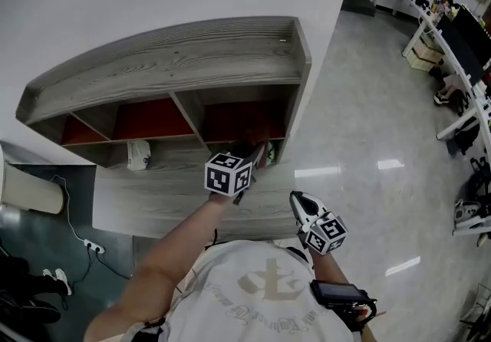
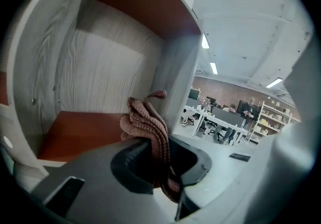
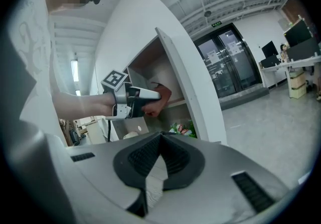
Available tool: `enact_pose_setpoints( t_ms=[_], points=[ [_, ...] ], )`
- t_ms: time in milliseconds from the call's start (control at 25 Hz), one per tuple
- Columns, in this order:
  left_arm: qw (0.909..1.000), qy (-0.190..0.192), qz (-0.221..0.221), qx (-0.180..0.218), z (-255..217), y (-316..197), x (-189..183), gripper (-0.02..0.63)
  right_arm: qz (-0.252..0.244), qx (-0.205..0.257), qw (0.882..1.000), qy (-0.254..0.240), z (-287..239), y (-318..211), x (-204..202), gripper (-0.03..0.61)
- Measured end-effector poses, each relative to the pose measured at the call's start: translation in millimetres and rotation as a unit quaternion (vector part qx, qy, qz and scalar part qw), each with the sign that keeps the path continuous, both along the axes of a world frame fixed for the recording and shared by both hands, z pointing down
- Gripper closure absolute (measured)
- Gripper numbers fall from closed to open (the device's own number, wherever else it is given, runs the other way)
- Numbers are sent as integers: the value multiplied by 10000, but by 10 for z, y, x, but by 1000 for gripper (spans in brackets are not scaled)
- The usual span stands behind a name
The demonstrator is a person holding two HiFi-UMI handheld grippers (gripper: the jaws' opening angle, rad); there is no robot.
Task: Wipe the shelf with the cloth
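The grey wooden shelf [image 1: 176,57] has red-backed compartments. My left gripper [image 1: 257,155] reaches into the lower right compartment, shut on a brownish-pink knitted cloth [image 2: 148,122]. In the left gripper view the left gripper [image 2: 155,140] holds the cloth bunched just above the compartment's red floor [image 2: 80,132], near its right wall. My right gripper [image 1: 298,198] hangs back over the shelf's front ledge, shut with nothing in it. The right gripper view shows the right gripper [image 3: 159,137] looking at the left gripper [image 3: 133,101] and the cloth [image 3: 159,101].
A white object [image 1: 139,154] lies in the lower middle compartment. A green packet [image 3: 181,128] sits at the right compartment's edge. A power strip and cable [image 1: 88,244] lie on the floor at left. Desks and chairs [image 1: 460,64] stand across the glossy floor at right.
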State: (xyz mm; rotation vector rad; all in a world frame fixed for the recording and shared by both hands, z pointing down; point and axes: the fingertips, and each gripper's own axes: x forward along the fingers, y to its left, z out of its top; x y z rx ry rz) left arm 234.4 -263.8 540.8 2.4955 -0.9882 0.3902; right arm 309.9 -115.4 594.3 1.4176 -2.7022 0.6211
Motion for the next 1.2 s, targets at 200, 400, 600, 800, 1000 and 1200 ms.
enact_pose_setpoints(
  t_ms=[200, 400, 600, 800, 1000, 1200],
  points=[
    [10000, -17, 10, 56, -198, -297, 202, 543, -51, -25, 10000, -78, 23, -47, 93, 574],
    [9999, 24, 128, -69, -197, -529, 448, 543, -28, -45, 9999, -129, 55, -68, 177, 574],
    [9992, -338, 34, -210, -65, -700, 593, 543, 41, -65, 9998, -156, 61, -51, 267, 574],
    [9926, -1182, 99, -247, 104, -756, 619, 543, 81, -90, 9998, -157, 70, -35, 321, 574],
    [9901, -1403, 100, -20, 136, -810, 662, 545, 51, -84, 9998, -165, 72, -59, 307, 574],
    [9865, -1620, -35, -241, 186, -762, 488, 546, 4, -85, 9998, -164, 54, -85, 300, 574]
  ],
)
